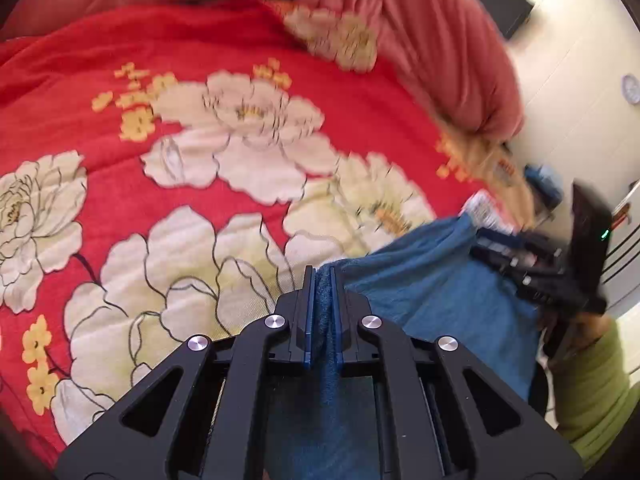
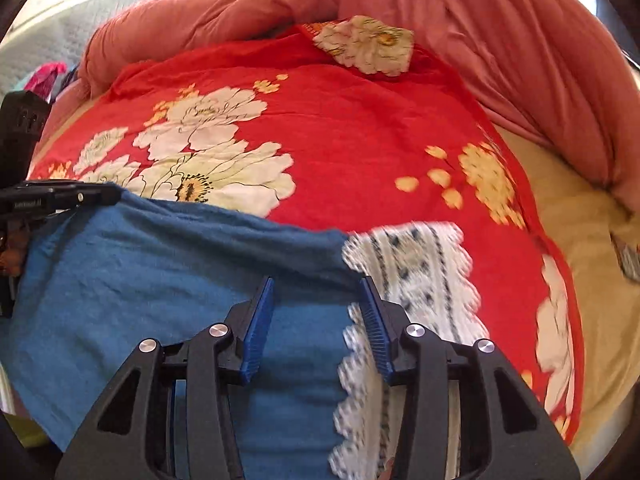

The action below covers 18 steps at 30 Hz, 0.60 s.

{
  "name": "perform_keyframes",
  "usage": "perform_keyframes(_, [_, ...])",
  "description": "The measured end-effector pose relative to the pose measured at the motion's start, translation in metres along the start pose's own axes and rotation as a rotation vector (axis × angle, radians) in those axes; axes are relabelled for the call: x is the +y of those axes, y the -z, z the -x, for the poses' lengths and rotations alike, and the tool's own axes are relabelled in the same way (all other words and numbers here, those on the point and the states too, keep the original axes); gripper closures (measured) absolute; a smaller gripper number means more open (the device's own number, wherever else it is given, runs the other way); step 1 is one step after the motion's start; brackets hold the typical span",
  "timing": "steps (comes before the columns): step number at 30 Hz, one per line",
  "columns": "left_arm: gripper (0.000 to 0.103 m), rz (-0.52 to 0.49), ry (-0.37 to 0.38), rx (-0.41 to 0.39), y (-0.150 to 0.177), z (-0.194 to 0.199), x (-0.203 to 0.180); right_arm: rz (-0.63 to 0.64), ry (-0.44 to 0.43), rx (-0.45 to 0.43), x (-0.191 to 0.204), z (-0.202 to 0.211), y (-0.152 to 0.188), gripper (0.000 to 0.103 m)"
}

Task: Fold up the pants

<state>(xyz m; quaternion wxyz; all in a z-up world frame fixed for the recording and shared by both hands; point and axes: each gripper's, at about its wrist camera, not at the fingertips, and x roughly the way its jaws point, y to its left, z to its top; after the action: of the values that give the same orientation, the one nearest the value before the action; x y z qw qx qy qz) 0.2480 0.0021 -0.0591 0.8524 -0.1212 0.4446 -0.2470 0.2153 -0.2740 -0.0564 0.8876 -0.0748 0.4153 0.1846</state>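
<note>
Left gripper [image 1: 321,280] clamped tight on a bunched edge of the blue pants [image 1: 436,288], fabric pinched between the two pads and trailing back toward the camera. Pants [image 2: 152,280] draped over the near side of a red floral bedspread [image 1: 200,152], spread wide below the right gripper [image 2: 318,308]. Right gripper's fingers [image 2: 258,328] standing apart, one blue pad over the plain blue cloth, the other at the seam where a white scalloped patterned cuff [image 2: 412,272] joins it (contact with the fabric not clear from here). Seen from the left wrist view, right gripper [image 1: 532,256] blurred at the far edge of the pants, beside a green sleeve [image 1: 592,392]. Bunched pink quilt [image 2: 440,12] along the far side of the bedspread [image 2: 360,128], bare beige mattress [image 2: 576,216] to the right.
</note>
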Motion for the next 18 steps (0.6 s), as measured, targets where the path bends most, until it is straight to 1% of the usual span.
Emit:
perform_keyframes(1, [0.1,-0.005,-0.006,-0.02,0.001,0.003,-0.001,-0.025,0.005,-0.005,-0.003,0.002,0.006,0.062])
perform_keyframes(4, [0.1,0.0,-0.025,-0.03,0.003,0.001,-0.001,-0.06,-0.001,-0.031,-0.006,0.004,0.013,0.062])
perform_keyframes(6, [0.099,0.018,-0.04,-0.014,0.003,-0.002,0.002,-0.044,0.016,-0.027,-0.004,0.005,0.012,0.061])
perform_keyframes(7, [0.097,0.036,-0.06,0.002,0.003,-0.005,0.006,-0.042,0.022,-0.022,-0.003,0.004,0.01,0.061])
perform_keyframes(8, [0.096,0.054,-0.064,0.018,0.002,-0.009,0.01,-0.044,0.019,-0.02,-0.004,0.003,0.01,0.061])
perform_keyframes(9, [0.096,0.074,-0.049,0.033,0.003,-0.012,0.015,-0.047,0.015,-0.019,-0.005,0.003,0.01,0.06])
perform_keyframes(10, [0.096,0.083,-0.037,0.029,0.003,-0.011,0.017,-0.057,0.007,-0.018,-0.007,0.003,0.01,0.06])
perform_keyframes(12, [0.095,0.076,-0.038,0.02,0.004,-0.009,0.016,-0.073,-0.004,-0.017,-0.01,0.005,0.009,0.061])
perform_keyframes(13, [0.093,0.072,-0.043,0.014,0.004,-0.007,0.015,-0.079,0.003,-0.017,-0.012,0.008,0.009,0.06])
perform_keyframes(14, [0.087,0.068,-0.046,0.005,0.005,-0.003,0.014,-0.091,0.025,-0.015,-0.015,0.012,0.009,0.06])
perform_keyframes(15, [0.077,0.067,-0.057,-0.011,0.004,0.003,0.012,-0.105,0.022,-0.023,-0.017,0.018,0.01,0.059])
perform_keyframes(18, [0.066,0.062,-0.069,-0.054,0.004,0.031,0.007,-0.125,0.025,-0.054,-0.025,0.043,0.02,0.052])
